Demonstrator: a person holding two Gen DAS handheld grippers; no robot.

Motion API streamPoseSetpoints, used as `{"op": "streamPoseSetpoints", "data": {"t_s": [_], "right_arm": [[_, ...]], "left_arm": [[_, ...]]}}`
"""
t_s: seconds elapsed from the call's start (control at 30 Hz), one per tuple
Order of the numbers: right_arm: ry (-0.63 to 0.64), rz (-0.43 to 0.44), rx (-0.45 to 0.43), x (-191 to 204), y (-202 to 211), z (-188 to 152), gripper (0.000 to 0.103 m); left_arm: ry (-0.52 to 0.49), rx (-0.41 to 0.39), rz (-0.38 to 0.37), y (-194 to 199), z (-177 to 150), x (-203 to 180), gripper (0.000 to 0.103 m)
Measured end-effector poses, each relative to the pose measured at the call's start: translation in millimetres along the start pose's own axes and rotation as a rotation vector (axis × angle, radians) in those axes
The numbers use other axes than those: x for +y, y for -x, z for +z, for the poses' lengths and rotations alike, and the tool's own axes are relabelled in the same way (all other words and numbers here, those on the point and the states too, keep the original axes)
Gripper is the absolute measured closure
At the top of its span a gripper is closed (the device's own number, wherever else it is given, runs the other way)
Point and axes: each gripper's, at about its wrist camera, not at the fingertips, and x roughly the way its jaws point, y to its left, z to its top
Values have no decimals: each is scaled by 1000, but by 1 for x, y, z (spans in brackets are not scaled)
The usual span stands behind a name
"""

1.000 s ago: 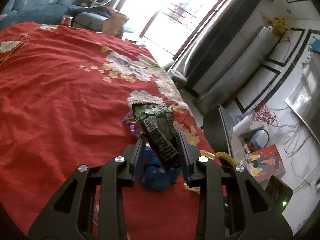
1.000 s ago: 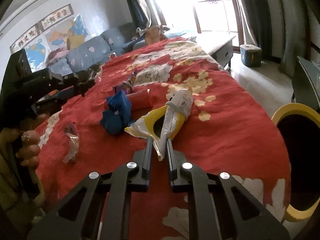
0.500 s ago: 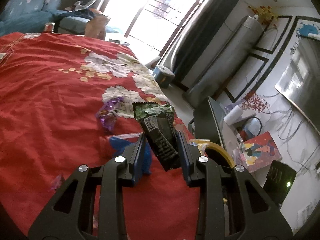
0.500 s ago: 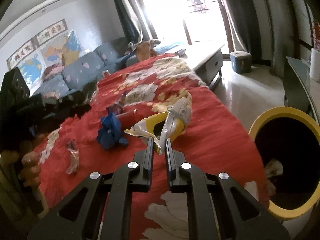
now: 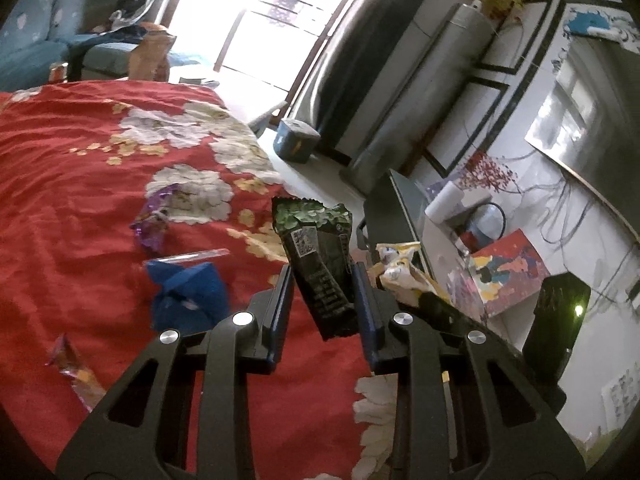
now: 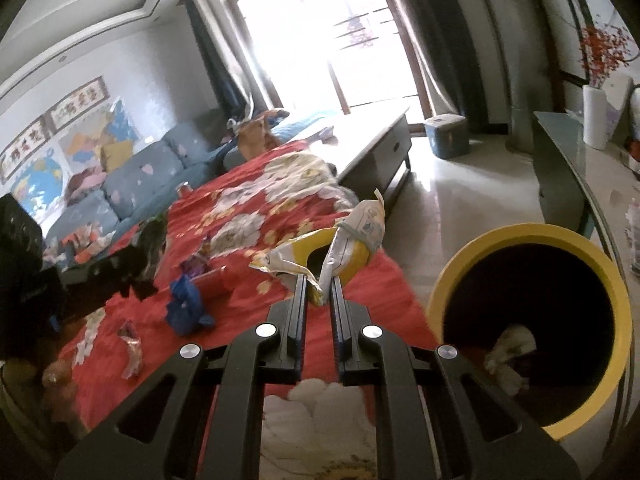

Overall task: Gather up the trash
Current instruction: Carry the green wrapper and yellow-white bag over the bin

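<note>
1. The left gripper (image 5: 322, 296) holds a dark green snack packet (image 5: 318, 264) between its jaws. They have just been narrowing a little on it, and the packet's lower half sits pinched between the pads.
2. That packet is black low down with small print, carries a square code patch, and has a leafy green band under a serrated top edge. Its long axis runs up and slightly left, away from the gripper, and it hangs clear above the red floral cloth (image 5: 60, 200).
3. The right gripper (image 6: 319, 292) has its jaws nearly together, clamping a yellow and white wrapper (image 6: 344, 244). The wrapper is crumpled, with a yellow body that gapes open at a dark hole and a pale printed end twisted to a point. It stands up and to the right from the jaws, above the cloth's edge.
4. Just right of it, on the floor, stands a yellow bin (image 6: 532, 240) with a dark inside and something pale at the bottom.
5. Further out on the cloth lie a crumpled blue wrapper (image 5: 186, 296), a purple wrapper (image 5: 154, 222) and, near the left edge, an orange and purple wrapper (image 5: 76, 368).
6. Beyond the cloth stands a blue sofa (image 6: 132, 184) against the wall.
</note>
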Motion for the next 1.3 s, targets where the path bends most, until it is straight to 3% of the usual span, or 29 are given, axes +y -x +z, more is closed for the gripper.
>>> {"op": "streamPoseSetpoints", "data": {"t_s": [1.3], "right_arm": [[-228,-201,-109,-128,48,7,92]], "left_arm": [[-346,190,-150,-97,-39,-148,81]]}}
